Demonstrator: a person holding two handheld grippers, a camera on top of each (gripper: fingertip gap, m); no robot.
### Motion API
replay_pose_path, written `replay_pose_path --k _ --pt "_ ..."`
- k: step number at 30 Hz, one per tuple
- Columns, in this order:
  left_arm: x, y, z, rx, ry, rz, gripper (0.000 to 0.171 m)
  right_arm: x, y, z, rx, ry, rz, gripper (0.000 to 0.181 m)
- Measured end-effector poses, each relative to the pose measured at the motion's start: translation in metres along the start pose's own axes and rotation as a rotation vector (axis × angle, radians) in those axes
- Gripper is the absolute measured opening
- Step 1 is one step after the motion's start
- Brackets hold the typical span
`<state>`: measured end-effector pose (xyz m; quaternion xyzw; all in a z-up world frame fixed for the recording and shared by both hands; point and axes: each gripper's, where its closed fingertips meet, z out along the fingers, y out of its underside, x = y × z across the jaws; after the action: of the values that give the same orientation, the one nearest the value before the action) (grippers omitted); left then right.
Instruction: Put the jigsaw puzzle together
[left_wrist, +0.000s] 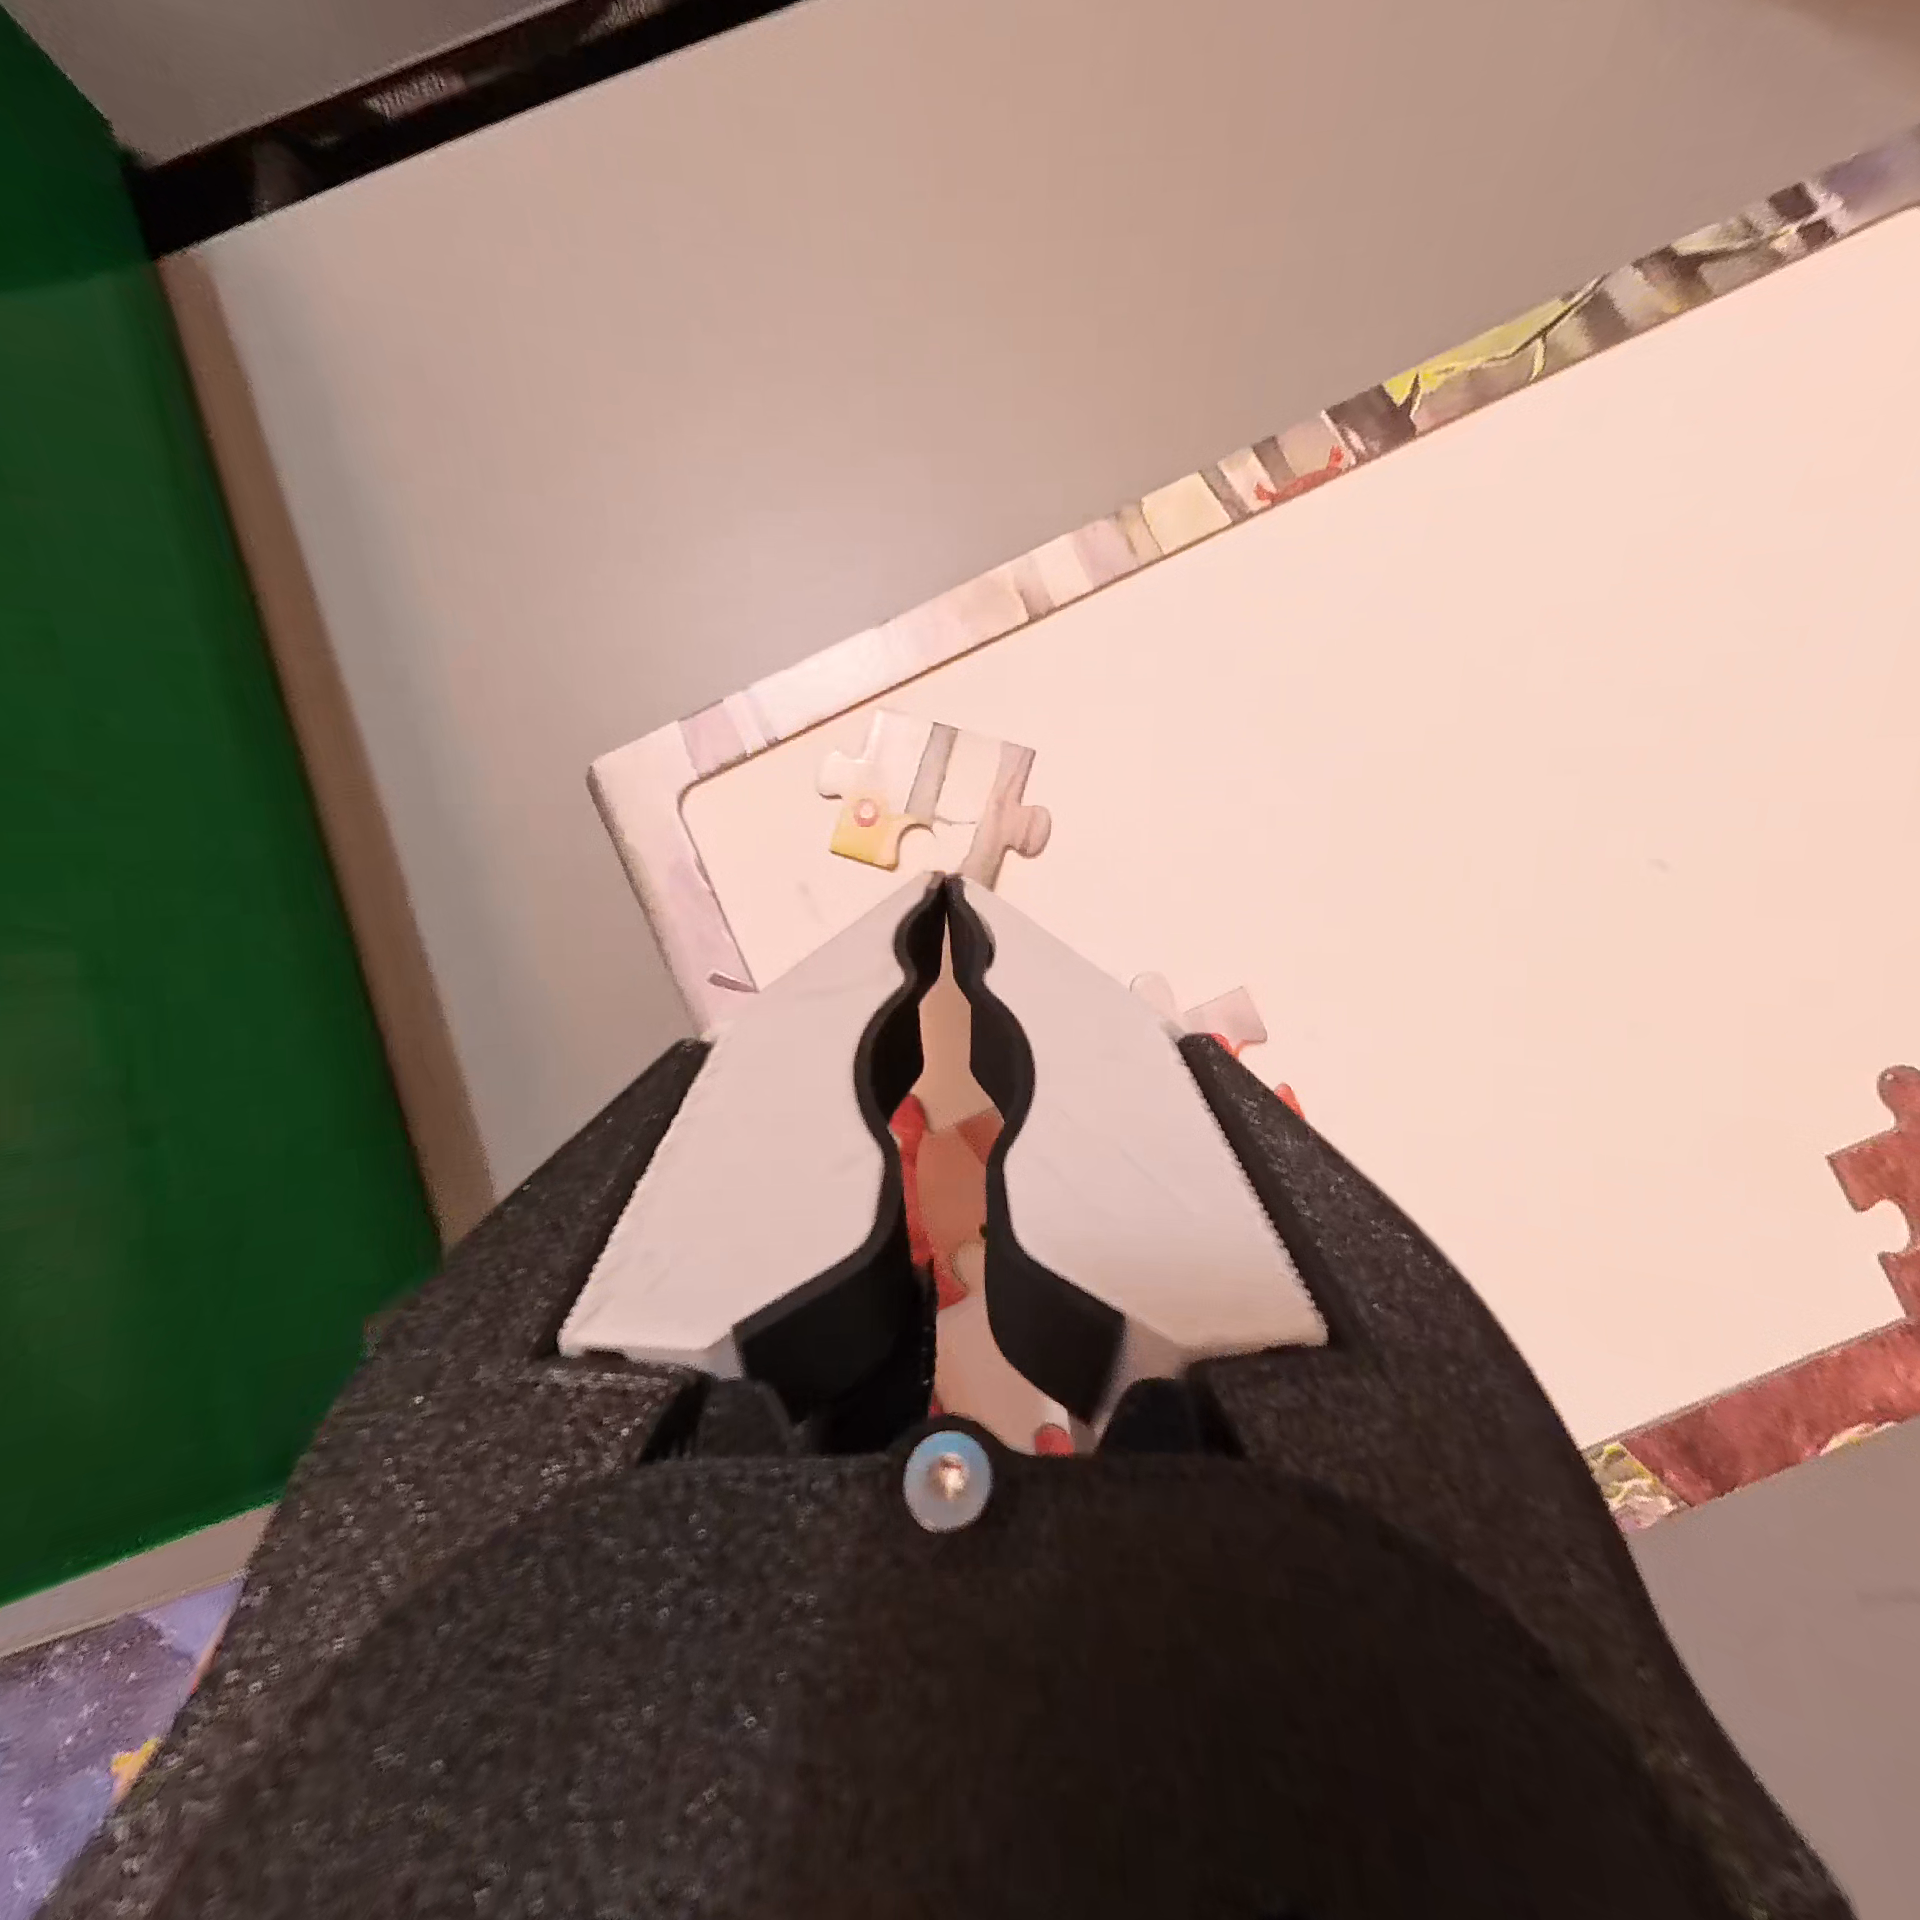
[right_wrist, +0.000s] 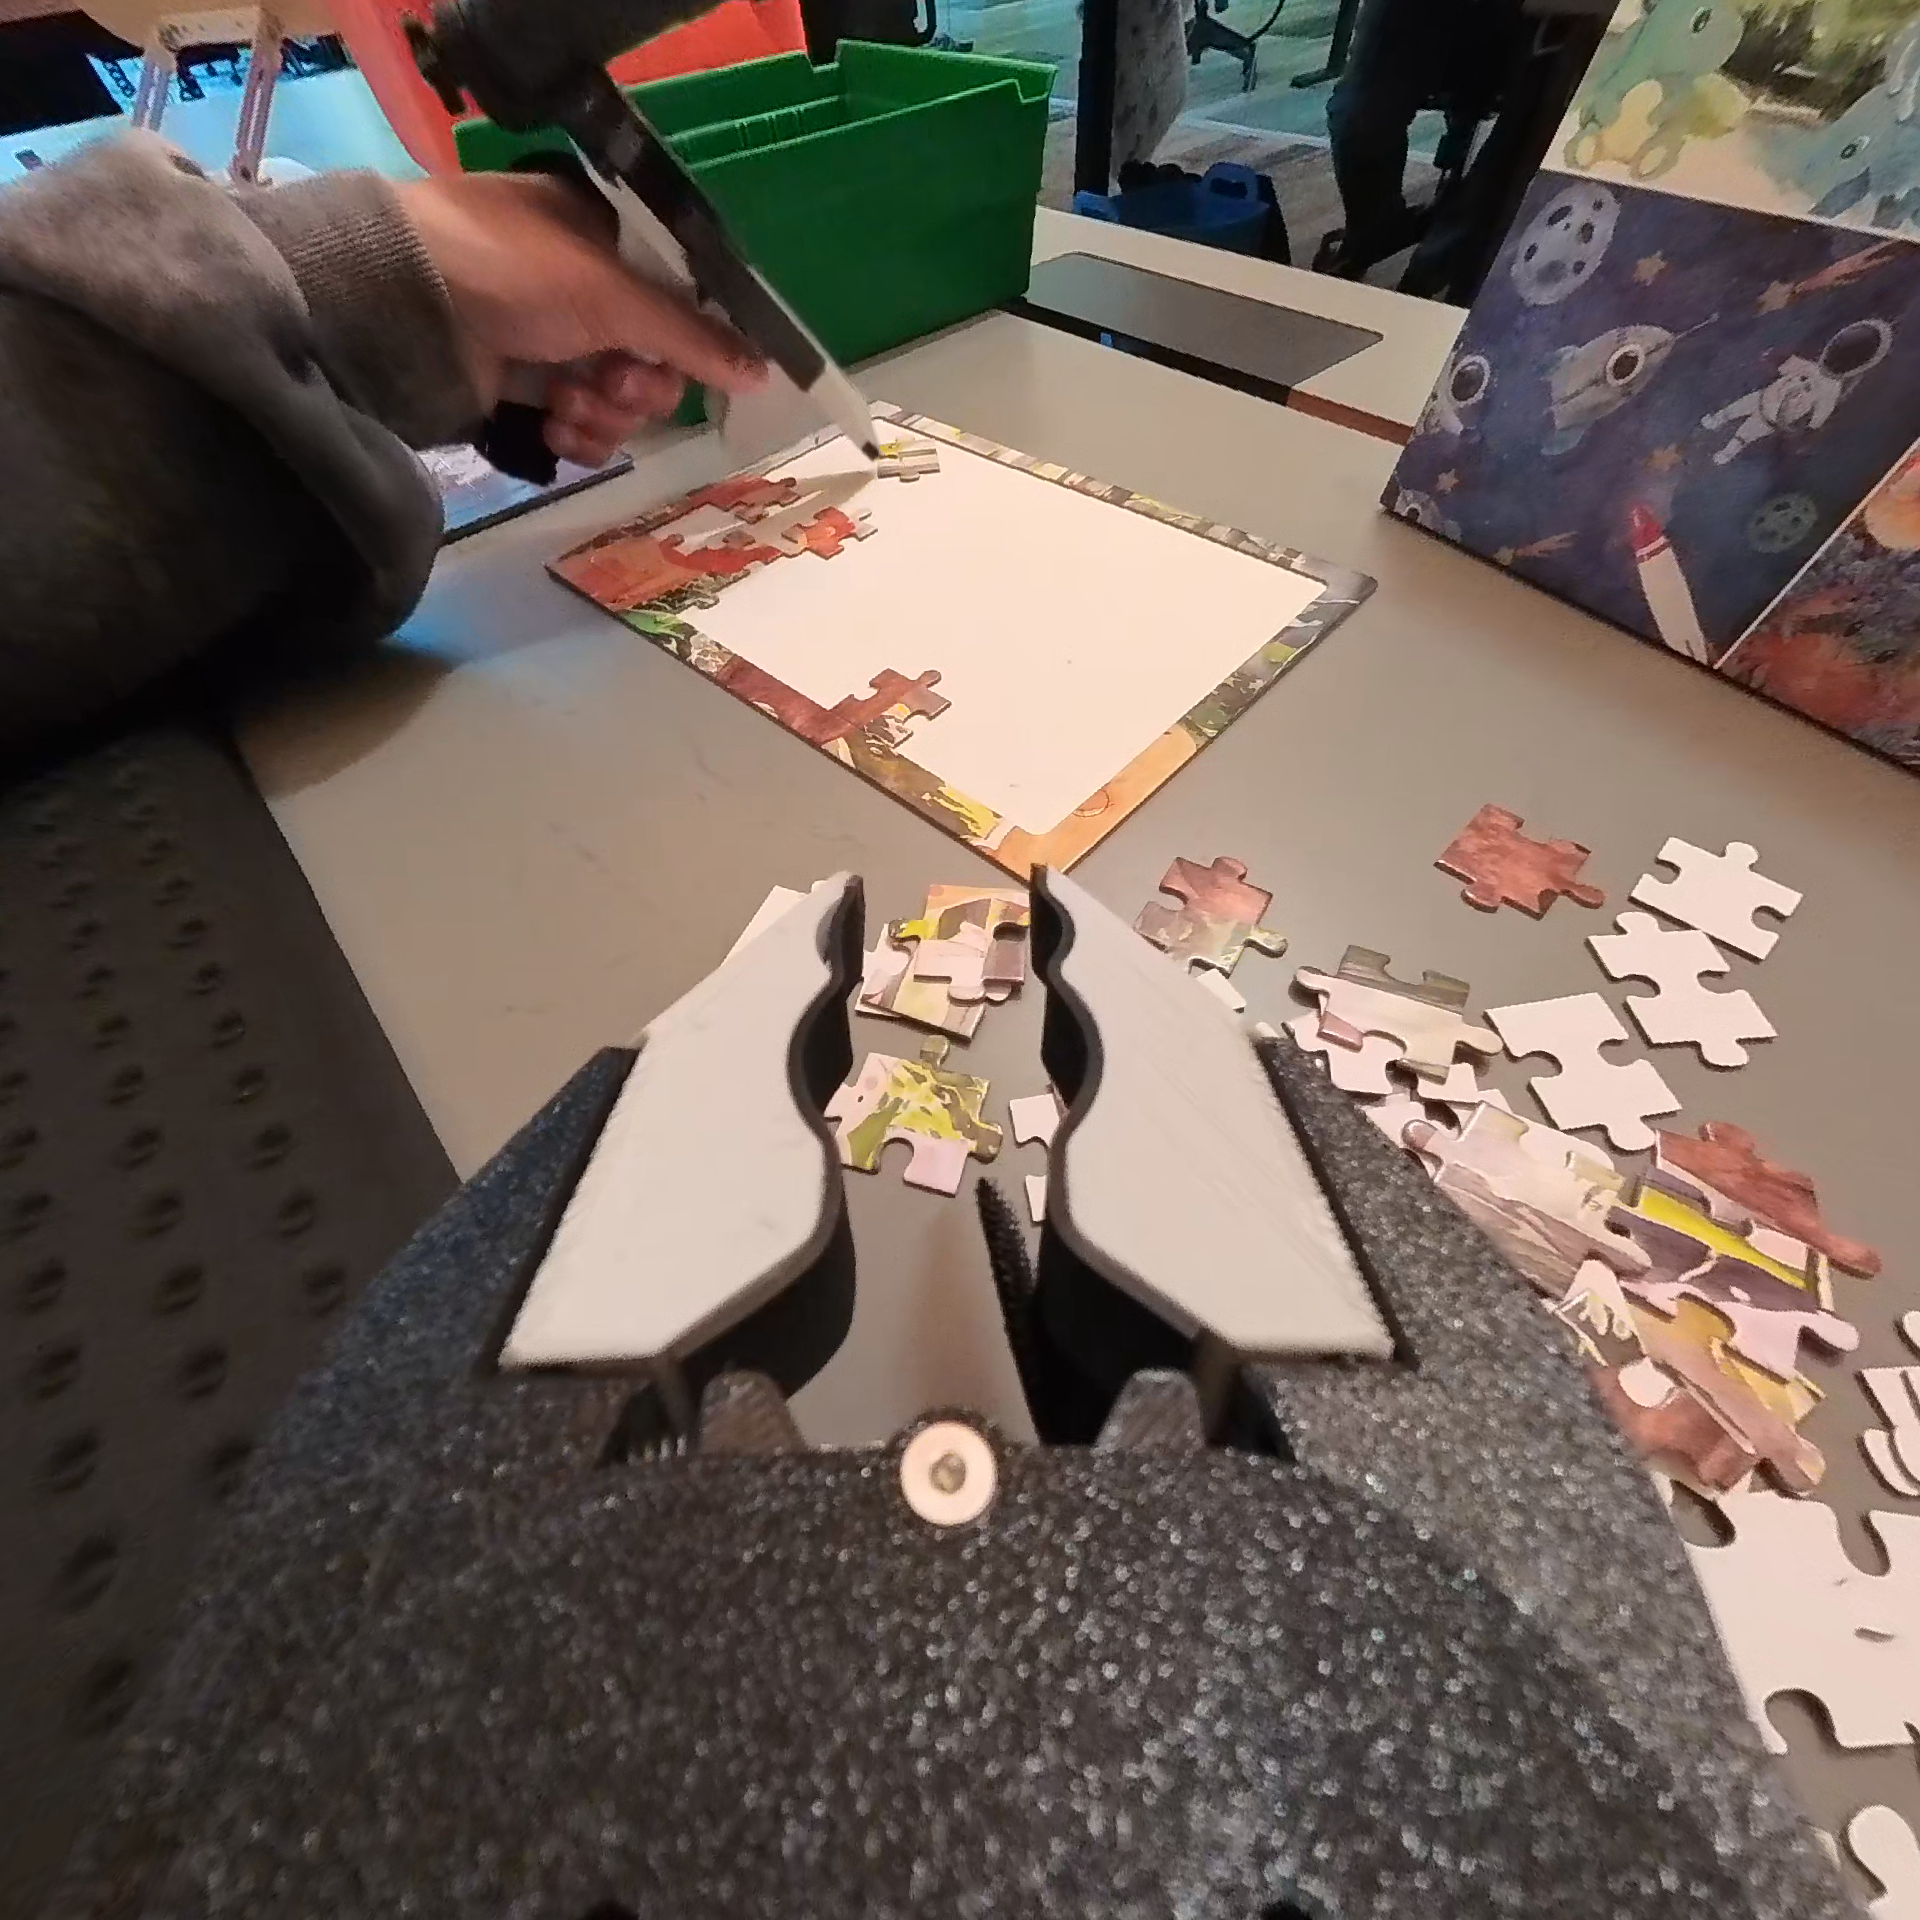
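Note:
The puzzle tray lies on the grey table, white inside with a printed rim; it also shows in the left wrist view. Red pieces are joined in its near-left corner, and a brown piece sits on the near edge. My left gripper is shut, its tips down on the tray right beside a pale piece in the far-left corner. My right gripper is open and empty, above loose yellow-green pieces in front of the tray.
Loose pieces lie in a heap to the right, several face down and white. A space-themed puzzle box stands at the back right. A green bin stands behind the tray. A grey-sleeved arm holds the left gripper. Spacing between my two grippers at the tips: around 35 cm. About 15 cm separates my right fingertips from the brown piece.

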<state>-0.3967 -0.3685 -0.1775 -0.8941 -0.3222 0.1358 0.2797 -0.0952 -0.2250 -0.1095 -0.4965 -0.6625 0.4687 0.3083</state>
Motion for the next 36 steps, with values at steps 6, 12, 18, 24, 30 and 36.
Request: replay_pose_path --k 6,12,18,24,30,36 --pt "-0.003 0.003 0.005 -0.025 -0.042 -0.01 0.0 -0.001 0.0 0.0 0.002 -0.002 -0.003 0.032" --pt "-0.008 -0.001 0.006 -0.017 -0.061 -0.025 0.0 -0.001 0.0 0.0 -0.001 -0.004 -0.004 0.032" --pt "0.001 -0.004 0.009 -0.011 -0.057 0.015 0.0 -0.001 0.0 0.0 -0.001 -0.006 -0.003 0.032" --pt "0.008 -0.006 0.01 -0.003 -0.027 0.017 0.0 -0.001 0.001 0.0 -0.004 -0.008 -0.002 0.032" --pt "0.018 -0.011 0.013 0.007 -0.001 0.038 0.0 -0.002 0.001 0.0 -0.006 -0.008 -0.005 0.032" --pt "0.036 -0.016 0.015 0.025 0.081 0.039 0.0 -0.002 0.001 0.0 -0.007 -0.009 -0.004 0.032"
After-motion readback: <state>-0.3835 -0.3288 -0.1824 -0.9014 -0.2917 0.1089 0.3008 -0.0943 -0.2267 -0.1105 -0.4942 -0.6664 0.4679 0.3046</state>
